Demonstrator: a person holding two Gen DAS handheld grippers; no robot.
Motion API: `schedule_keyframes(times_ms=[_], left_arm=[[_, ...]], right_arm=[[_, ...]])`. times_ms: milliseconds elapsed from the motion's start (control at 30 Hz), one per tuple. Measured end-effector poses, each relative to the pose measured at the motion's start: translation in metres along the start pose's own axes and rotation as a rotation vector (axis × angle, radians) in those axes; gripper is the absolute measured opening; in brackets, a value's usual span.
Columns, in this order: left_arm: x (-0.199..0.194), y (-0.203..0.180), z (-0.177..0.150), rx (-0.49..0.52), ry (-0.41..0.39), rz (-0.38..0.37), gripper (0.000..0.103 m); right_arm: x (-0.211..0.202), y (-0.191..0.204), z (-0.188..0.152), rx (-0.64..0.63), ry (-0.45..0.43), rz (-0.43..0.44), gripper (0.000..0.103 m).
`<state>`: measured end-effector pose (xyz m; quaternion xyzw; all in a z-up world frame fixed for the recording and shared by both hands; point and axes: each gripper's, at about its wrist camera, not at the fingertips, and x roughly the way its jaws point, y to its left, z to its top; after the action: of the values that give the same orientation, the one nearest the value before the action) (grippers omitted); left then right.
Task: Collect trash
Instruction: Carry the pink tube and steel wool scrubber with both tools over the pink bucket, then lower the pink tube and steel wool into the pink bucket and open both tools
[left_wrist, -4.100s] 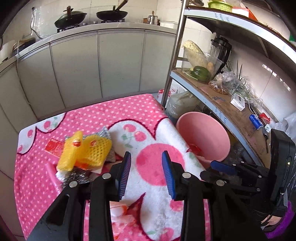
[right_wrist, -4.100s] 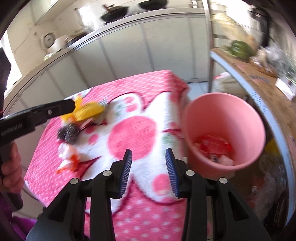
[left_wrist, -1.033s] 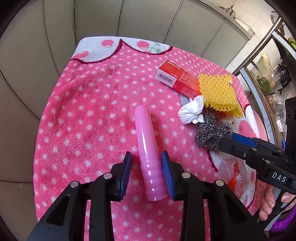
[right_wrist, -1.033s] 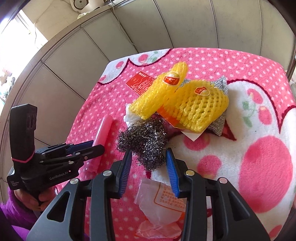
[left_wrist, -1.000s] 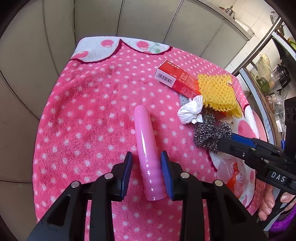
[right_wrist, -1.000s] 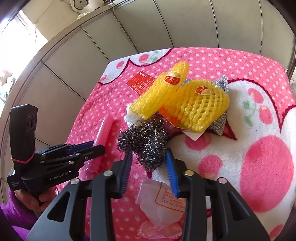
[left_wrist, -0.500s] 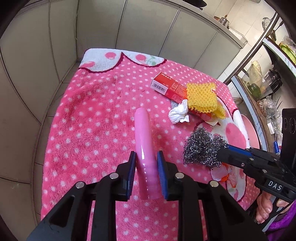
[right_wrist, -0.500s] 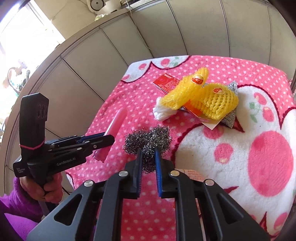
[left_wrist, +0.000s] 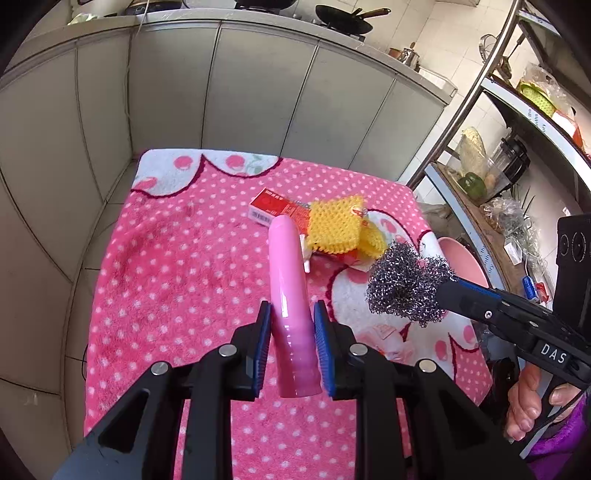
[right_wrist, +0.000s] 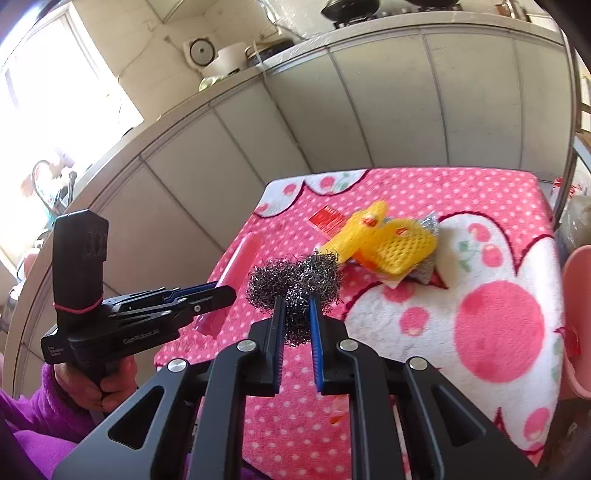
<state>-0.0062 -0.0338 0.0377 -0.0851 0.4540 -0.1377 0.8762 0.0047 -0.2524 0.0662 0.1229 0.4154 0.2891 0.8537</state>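
My left gripper (left_wrist: 291, 314) is shut on a pink plastic tube (left_wrist: 288, 280) and holds it above the pink dotted cloth (left_wrist: 177, 266). My right gripper (right_wrist: 295, 302) is shut on a steel wool scrubber (right_wrist: 295, 277), also lifted; the scrubber shows in the left wrist view (left_wrist: 406, 280). On the cloth lie yellow foam fruit nets (right_wrist: 391, 236), a red carton (left_wrist: 273, 210) and silver foil (right_wrist: 430, 225). The pink bin (left_wrist: 461, 262) stands beyond the table's right edge; its rim shows in the right wrist view (right_wrist: 580, 325).
Grey kitchen cabinets (left_wrist: 221, 92) run behind the table. A metal shelf rack (left_wrist: 476, 206) with food and jars stands to the right. A clear wrapper (left_wrist: 384, 339) lies on the cloth near the front.
Both grippers closed on their objects and rose from the cloth: the left with the pink tube, the right with the steel wool.
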Motion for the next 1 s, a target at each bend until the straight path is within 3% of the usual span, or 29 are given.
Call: schedule_keyframes(times_ms=[367, 667, 1000], left_arm=[[0.018, -0.090, 0.026, 0.147, -0.006, -0.125, 0.022], [0.063, -0.189, 0.039, 0.279, 0.042, -0.243, 0.022], [0.127, -0.285, 0.036, 0.404, 0.102, -0.288, 0.023]], right_arm=[[-0.062, -0.066, -0.007, 0.134, -0.146, -0.138, 0.013], [-0.125, -0.153, -0.035, 0.296, -0.258, -0.335, 0.013], [-0.147, -0.225, -0.069, 0.381, -0.263, -0.520, 0.013]])
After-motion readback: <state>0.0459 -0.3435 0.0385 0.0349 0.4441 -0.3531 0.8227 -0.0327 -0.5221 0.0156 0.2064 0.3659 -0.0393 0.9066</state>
